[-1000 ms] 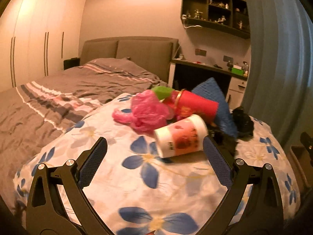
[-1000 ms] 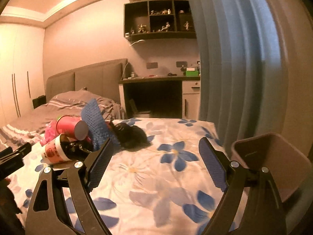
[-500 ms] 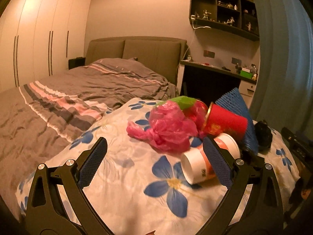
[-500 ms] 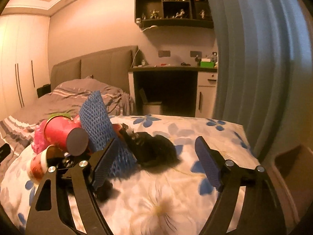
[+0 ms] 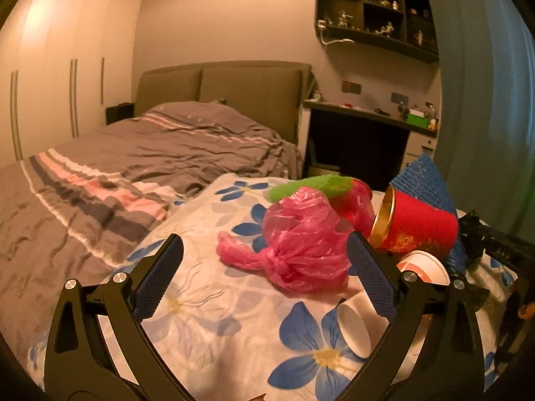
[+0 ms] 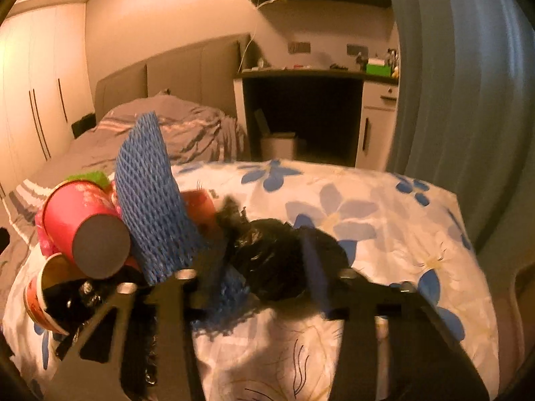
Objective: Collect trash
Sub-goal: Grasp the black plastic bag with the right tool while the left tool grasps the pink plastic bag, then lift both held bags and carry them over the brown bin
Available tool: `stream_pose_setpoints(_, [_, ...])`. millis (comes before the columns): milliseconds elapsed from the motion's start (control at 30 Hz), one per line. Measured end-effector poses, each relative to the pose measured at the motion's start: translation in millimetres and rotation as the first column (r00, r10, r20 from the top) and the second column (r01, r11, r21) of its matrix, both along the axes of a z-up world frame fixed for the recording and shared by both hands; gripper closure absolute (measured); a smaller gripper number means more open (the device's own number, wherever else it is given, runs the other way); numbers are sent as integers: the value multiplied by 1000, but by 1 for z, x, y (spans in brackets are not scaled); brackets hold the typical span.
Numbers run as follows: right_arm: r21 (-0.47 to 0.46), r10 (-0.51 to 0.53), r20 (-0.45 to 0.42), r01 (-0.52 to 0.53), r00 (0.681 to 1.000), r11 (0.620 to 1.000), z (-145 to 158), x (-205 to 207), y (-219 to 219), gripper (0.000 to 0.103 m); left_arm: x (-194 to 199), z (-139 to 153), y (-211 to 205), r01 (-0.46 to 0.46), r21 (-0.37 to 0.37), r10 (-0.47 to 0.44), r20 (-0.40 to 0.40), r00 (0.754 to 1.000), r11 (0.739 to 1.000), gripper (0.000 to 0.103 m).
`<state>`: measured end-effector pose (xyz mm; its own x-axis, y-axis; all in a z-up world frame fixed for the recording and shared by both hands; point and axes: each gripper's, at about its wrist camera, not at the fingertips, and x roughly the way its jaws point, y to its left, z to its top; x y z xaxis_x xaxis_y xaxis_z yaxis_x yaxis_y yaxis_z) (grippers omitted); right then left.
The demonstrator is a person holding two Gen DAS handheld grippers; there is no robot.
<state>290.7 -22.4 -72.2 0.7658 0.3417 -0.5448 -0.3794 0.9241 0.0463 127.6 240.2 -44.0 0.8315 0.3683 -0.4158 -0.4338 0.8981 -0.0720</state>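
Note:
A trash pile lies on a floral-cloth table (image 5: pixel 214 304). In the left wrist view my left gripper (image 5: pixel 265 274) is open, its fingers either side of a knotted pink plastic bag (image 5: pixel 301 244). Behind it lie a red cup (image 5: pixel 418 230), a green scrap (image 5: pixel 311 187), a blue foam net (image 5: pixel 424 180) and white paper cups (image 5: pixel 354 330). In the right wrist view my right gripper (image 6: pixel 262 270) has its fingers around a crumpled black bag (image 6: pixel 274 257), narrowed but blurred. The blue net (image 6: pixel 150 197) and the red cup (image 6: pixel 83 224) lie to its left.
A bed with grey striped bedding (image 5: pixel 117 173) stands left of the table. A desk (image 6: pixel 317 77) with a small bin (image 6: pixel 279 145) under it stands behind, a blue curtain (image 6: pixel 451 83) to the right. Wardrobes (image 5: pixel 43 100) line the far left wall.
My left gripper has moved left and closer, so the pink bag now sits between its fingers. My right gripper has advanced onto the black bag and its fingers have narrowed around it.

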Motion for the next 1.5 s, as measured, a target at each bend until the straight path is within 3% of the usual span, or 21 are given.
stream_pose_setpoints(167, [4,19,15,-19,1000,1000,2,-7,0,87,20,-3,12,54,-55,-55,-18,998,997,7])
stream_pose_setpoints(267, [19,17,36,-18,999,1000,5,-16,-6,88,31,-3,17,77,-66,-79,-19,997,995,8])
stream_pose_setpoints(367, [40,13,42,-15,999,999,8,-25,-14,88,46,-8,29,115,-119,-120,-36,992,986,15])
stream_pose_setpoints(467, [50,15,39,-17,999,999,8,-31,-19,88,58,-18,37,155,-172,-168,-65,984,973,29])
stream_pose_setpoints(600, [61,13,39,-15,999,998,10,-37,-26,88,65,-28,38,215,-225,-240,-92,966,950,56])
stream_pose_setpoints(833, [70,13,50,-16,999,997,12,-45,-31,88,58,-31,34,240,-217,-267,-105,958,946,83])
stream_pose_setpoints(1200, [100,3,84,-12,996,995,24,-63,-47,88,11,-5,32,167,-186,-177,-41,983,968,87])
stream_pose_setpoints(1500, [140,-2,135,-17,991,990,43,-96,-67,89,-33,24,11,162,-127,-160,22,987,979,87])
